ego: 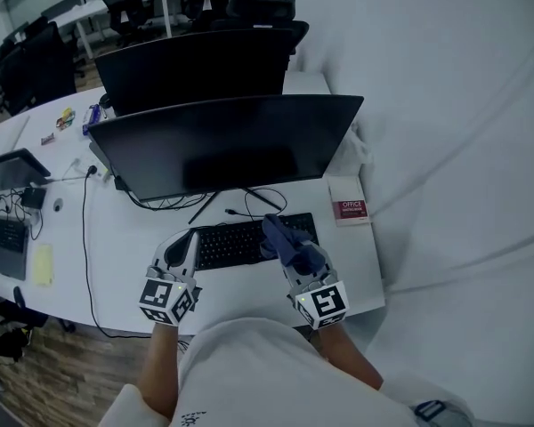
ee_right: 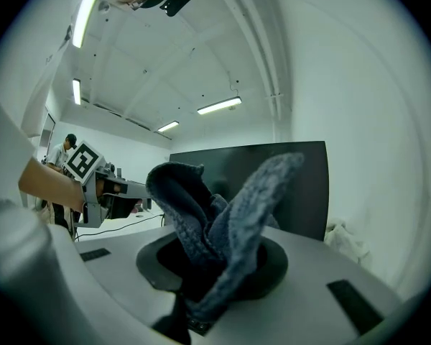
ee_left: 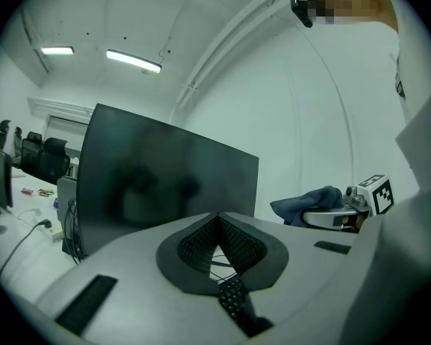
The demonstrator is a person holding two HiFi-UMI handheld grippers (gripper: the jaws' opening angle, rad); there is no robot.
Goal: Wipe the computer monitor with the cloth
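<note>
A wide dark monitor stands on the white desk, its screen off and facing me. My right gripper hovers over the right end of the keyboard, shut on a crumpled blue cloth that sticks up out of its jaws. In the right gripper view the cloth covers much of the monitor behind it. My left gripper is over the keyboard's left end, jaws together and holding nothing. In the left gripper view the monitor fills the middle, with the cloth at right.
A second dark monitor stands behind the first. A white box marked OFFICE lies right of the keyboard. Cables trail over the desk's left; a tablet and yellow notes lie farther left. Black chairs stand behind.
</note>
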